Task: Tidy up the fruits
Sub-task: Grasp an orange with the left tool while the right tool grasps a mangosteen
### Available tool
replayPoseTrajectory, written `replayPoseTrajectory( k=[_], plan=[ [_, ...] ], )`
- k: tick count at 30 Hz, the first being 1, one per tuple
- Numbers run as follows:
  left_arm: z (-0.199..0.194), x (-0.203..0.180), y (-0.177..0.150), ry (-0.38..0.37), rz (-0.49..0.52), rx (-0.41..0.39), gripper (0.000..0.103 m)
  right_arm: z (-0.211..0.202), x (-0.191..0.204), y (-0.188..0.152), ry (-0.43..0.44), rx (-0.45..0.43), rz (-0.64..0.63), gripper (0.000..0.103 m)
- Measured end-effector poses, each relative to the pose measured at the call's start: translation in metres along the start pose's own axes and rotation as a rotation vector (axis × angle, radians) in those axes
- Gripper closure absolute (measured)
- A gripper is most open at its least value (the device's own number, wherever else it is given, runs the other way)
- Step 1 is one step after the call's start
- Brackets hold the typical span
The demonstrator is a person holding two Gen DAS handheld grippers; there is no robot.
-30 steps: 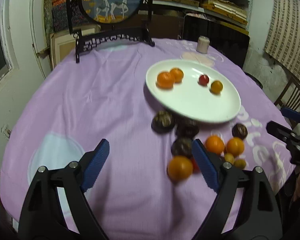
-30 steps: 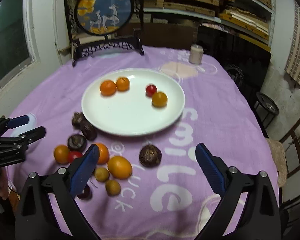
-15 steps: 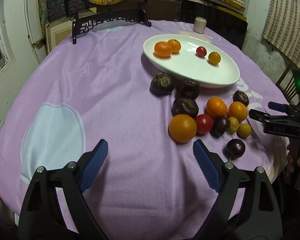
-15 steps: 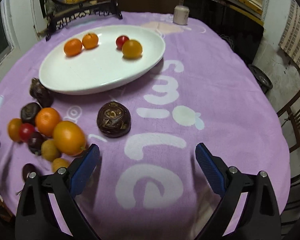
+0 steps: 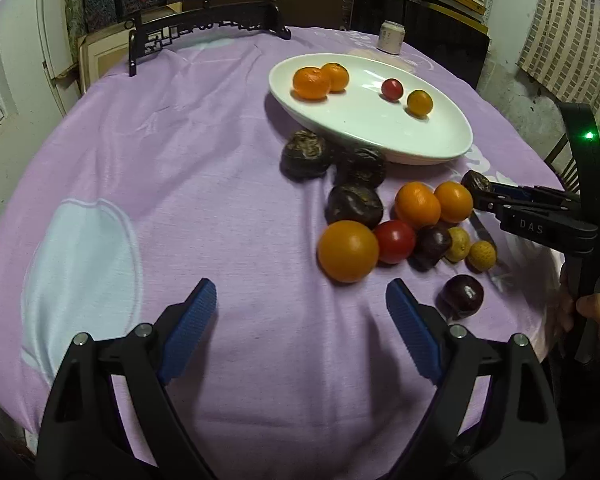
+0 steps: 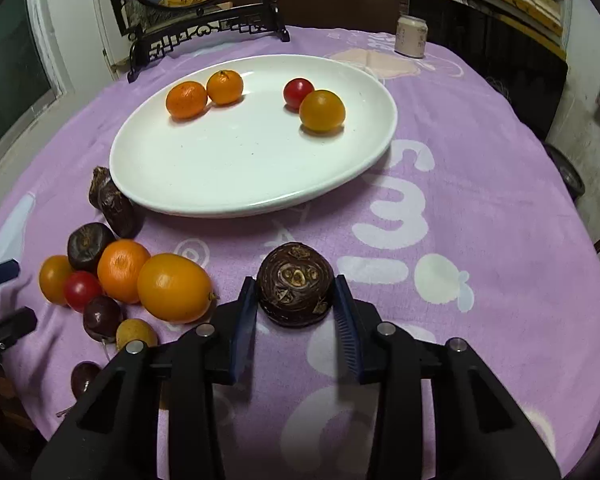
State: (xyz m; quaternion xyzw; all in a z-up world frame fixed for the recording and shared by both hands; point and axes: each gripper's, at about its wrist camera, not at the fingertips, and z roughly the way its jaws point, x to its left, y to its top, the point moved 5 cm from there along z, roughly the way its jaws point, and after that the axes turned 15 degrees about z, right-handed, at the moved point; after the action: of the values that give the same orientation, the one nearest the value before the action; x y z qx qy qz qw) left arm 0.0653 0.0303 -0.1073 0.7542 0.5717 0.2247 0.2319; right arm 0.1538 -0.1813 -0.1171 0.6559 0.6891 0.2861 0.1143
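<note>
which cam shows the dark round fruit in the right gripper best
The right wrist view. The dark round fruit sits centred and close, between the blue fingers of the right gripper, its patterned top clear. The left wrist view shows only a sliver of it at the gripper's tip, near the frame's right edge.

A white plate carries orange mandarins and a red tomato. The tablecloth is lilac with white letters and pale shapes. A dark brown fruit shows tan markings between blue finger pads.
</note>
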Motion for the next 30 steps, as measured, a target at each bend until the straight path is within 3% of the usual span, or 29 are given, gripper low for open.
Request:
replayPoseTrajectory(
  k=[12, 14, 16, 18, 19, 24, 26, 30],
  plan=[
    [0.015, -0.012, 0.013, 0.045, 0.055, -0.013, 0.017, -0.051, -0.014, -0.035, 0.098, -0.020, 0.075, 0.063],
    [0.023, -0.016, 0.016, 0.034, 0.066, -0.003, 0.031, -0.053, -0.016, -0.038, 0.101, -0.019, 0.083, 0.063],
    [0.024, -0.016, 0.020, 0.006, 0.050, -0.023, 0.033, -0.052, -0.019, -0.037, 0.105, -0.017, 0.099, 0.063],
    [0.024, -0.019, 0.023, -0.014, 0.055, -0.037, 0.045, -0.051, -0.020, -0.038, 0.110, -0.014, 0.110, 0.063],
    [0.024, -0.020, 0.023, -0.035, 0.057, -0.042, 0.064, -0.052, -0.020, -0.039, 0.111, -0.013, 0.111, 0.063],
    [0.023, -0.022, 0.019, -0.056, 0.067, -0.048, 0.066, -0.051, -0.015, -0.041, 0.115, -0.007, 0.100, 0.063],
    [0.032, -0.021, 0.014, -0.067, 0.064, -0.015, 0.065, -0.050, -0.013, -0.041, 0.118, -0.003, 0.098, 0.063],
    [0.030, -0.024, 0.015, -0.035, 0.069, -0.029, 0.067, -0.049, -0.008, -0.040, 0.123, -0.002, 0.096, 0.063]
  ],
)
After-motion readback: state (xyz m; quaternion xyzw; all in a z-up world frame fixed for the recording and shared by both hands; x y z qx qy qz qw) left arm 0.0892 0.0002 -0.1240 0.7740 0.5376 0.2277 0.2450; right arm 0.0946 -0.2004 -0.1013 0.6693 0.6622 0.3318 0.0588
